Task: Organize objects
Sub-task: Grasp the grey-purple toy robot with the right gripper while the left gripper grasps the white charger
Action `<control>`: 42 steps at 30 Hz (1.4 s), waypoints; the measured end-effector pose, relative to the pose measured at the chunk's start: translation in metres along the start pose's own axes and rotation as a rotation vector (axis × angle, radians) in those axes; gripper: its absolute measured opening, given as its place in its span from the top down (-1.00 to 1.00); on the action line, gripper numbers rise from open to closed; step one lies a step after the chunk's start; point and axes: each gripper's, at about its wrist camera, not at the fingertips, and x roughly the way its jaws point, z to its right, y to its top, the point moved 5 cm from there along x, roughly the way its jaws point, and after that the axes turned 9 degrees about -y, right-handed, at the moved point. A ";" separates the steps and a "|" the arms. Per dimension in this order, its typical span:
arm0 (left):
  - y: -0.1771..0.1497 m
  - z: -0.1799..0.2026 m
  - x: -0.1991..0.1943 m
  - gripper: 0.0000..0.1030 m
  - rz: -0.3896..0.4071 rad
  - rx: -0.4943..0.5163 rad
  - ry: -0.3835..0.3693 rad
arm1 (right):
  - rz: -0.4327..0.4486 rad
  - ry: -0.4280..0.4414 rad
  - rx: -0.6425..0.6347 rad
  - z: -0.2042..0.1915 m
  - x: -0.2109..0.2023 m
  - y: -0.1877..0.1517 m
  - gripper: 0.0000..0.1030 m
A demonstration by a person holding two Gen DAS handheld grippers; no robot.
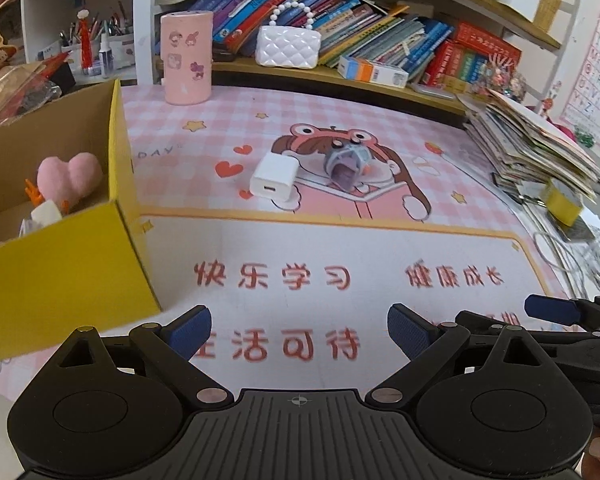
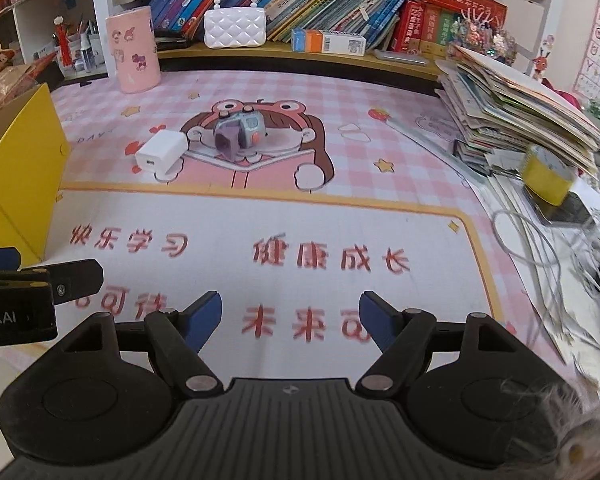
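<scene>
A white charger block [image 1: 273, 176] [image 2: 160, 154] and a small grey-purple toy camera [image 1: 347, 163] [image 2: 239, 132] lie side by side on the pink desk mat [image 1: 300, 256] [image 2: 340, 216]. A yellow cardboard box [image 1: 71, 256] [image 2: 19, 168] stands at the left; it holds a pink plush heart [image 1: 71, 174] and other small items. My left gripper [image 1: 300, 334] is open and empty, low over the mat's near part. My right gripper [image 2: 291, 320] is open and empty, beside it on the right. Each shows at the other view's edge.
A pink sticker-covered cylinder [image 1: 186, 58] [image 2: 132, 54] stands at the mat's back. A white quilted purse [image 1: 287, 46] [image 2: 234, 28] and books sit on the low shelf [image 2: 300, 56]. A stack of booklets [image 2: 512, 112], a yellow tape roll [image 2: 548, 178] and white cables [image 2: 560, 264] crowd the right side.
</scene>
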 end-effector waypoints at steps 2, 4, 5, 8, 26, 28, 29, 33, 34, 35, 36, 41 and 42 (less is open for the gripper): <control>0.006 0.000 0.005 -0.87 0.001 -0.001 0.010 | 0.004 0.014 -0.004 0.001 0.008 0.007 -0.40; 0.013 0.000 0.011 -0.87 0.006 0.000 0.022 | 0.008 0.028 -0.010 0.003 0.014 0.014 -0.38; 0.016 0.000 0.014 -0.87 0.009 0.000 0.030 | 0.011 0.036 -0.014 0.003 0.017 0.018 -0.36; 0.028 0.000 0.022 -0.87 0.022 -0.003 0.050 | 0.024 0.056 -0.024 0.003 0.027 0.031 -0.31; 0.092 -0.022 0.096 -0.77 0.045 -0.061 0.179 | 0.096 0.168 -0.093 -0.015 0.100 0.105 -0.29; 0.095 -0.024 0.107 -0.73 0.032 -0.065 0.183 | 0.094 0.182 -0.110 -0.019 0.109 0.109 -0.29; 0.096 -0.025 0.114 -0.69 0.024 -0.067 0.186 | 0.094 0.188 -0.119 -0.020 0.113 0.110 -0.30; 0.097 -0.030 0.134 -0.68 -0.012 -0.072 0.187 | 0.084 0.204 -0.162 -0.029 0.130 0.114 -0.33; 0.097 -0.032 0.139 -0.67 -0.023 -0.072 0.189 | 0.082 0.211 -0.172 -0.031 0.134 0.115 -0.38; 0.097 -0.033 0.143 -0.61 -0.031 -0.072 0.191 | 0.080 0.218 -0.180 -0.033 0.137 0.116 -0.43; 0.098 -0.034 0.146 -0.55 -0.039 -0.072 0.193 | 0.080 0.222 -0.187 -0.035 0.141 0.117 -0.44; 0.100 -0.037 0.158 -0.31 -0.059 -0.075 0.207 | 0.092 0.242 -0.216 -0.043 0.151 0.121 -0.47; 0.101 -0.037 0.159 -0.26 -0.059 -0.070 0.213 | 0.094 0.244 -0.218 -0.045 0.153 0.122 -0.47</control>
